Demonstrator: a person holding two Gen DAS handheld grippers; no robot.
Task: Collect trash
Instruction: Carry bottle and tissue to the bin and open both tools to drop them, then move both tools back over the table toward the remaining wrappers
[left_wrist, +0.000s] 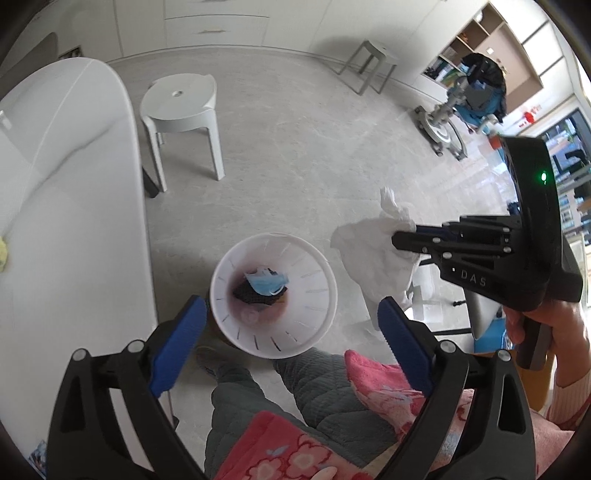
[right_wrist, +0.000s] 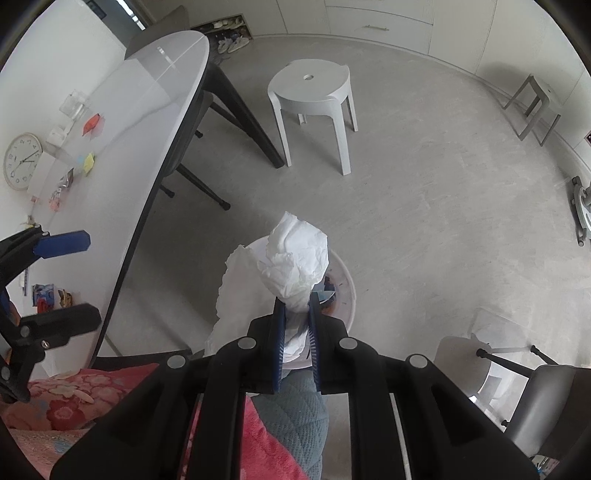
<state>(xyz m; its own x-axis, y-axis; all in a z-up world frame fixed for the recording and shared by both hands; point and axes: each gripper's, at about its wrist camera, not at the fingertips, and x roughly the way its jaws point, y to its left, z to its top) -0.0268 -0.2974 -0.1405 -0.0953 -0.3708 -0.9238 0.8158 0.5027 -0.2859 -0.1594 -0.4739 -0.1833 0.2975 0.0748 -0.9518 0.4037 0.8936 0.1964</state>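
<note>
In the right wrist view the crumpled white tissue (right_wrist: 291, 266) hides most of the white waste bin (right_wrist: 349, 291) beneath it — only a curved strip of rim shows, and the contents there are hard to read. The right gripper (right_wrist: 296, 325) is clenched on the tissue's soft, wrinkled tail, holding it above the bin, which stands on the grey floor near the table's (right_wrist: 140, 110) glossy rounded edge. The left gripper (left_wrist: 291, 325) hangs released, ribbed blue pads (left_wrist: 181, 343) spread wide over the slotted round bin, where a blue mask (left_wrist: 267, 282) lies on something dark — unidentifiable.
</note>
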